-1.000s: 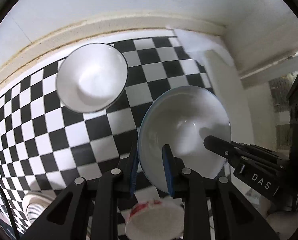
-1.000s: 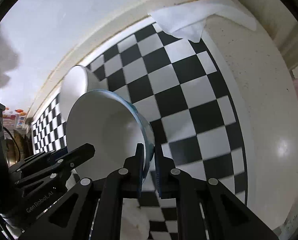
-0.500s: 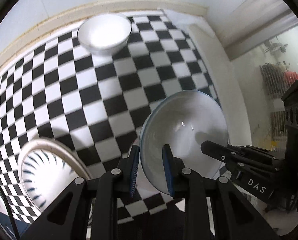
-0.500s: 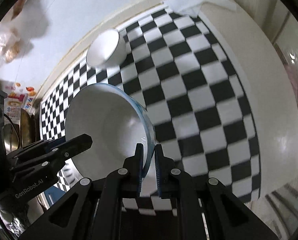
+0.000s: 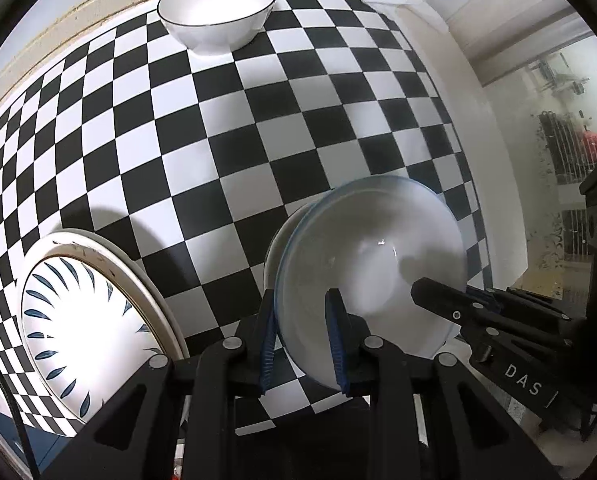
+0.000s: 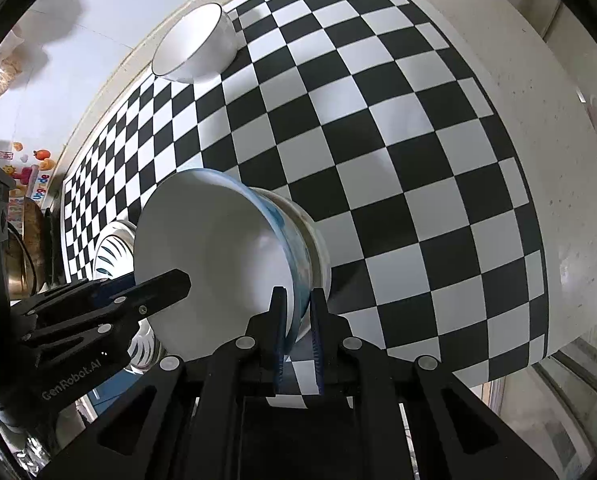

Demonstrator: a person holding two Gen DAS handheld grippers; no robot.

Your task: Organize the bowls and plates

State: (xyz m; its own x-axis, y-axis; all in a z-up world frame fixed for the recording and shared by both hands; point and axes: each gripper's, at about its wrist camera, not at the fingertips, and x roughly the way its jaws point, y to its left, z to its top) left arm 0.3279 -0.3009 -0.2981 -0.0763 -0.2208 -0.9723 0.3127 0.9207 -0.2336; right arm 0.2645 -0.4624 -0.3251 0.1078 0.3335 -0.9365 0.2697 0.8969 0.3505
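Jaws of both grippers hide the blue-rimmed bowl's [image 5: 372, 264] clamped rim.

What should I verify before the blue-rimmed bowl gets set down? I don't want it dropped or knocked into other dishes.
1. Left claw clamped on the blue-rimmed bowl rim: ok.
2. Right claw clamped on the opposite rim: ok.
3. Bowl level: not ok, tilted on its side.
4. Bowl clear of the checkered cloth: ok.
5. Patterned plates apart from the bowl: ok.
6. Black-rimmed bowl far off by the wall: ok.
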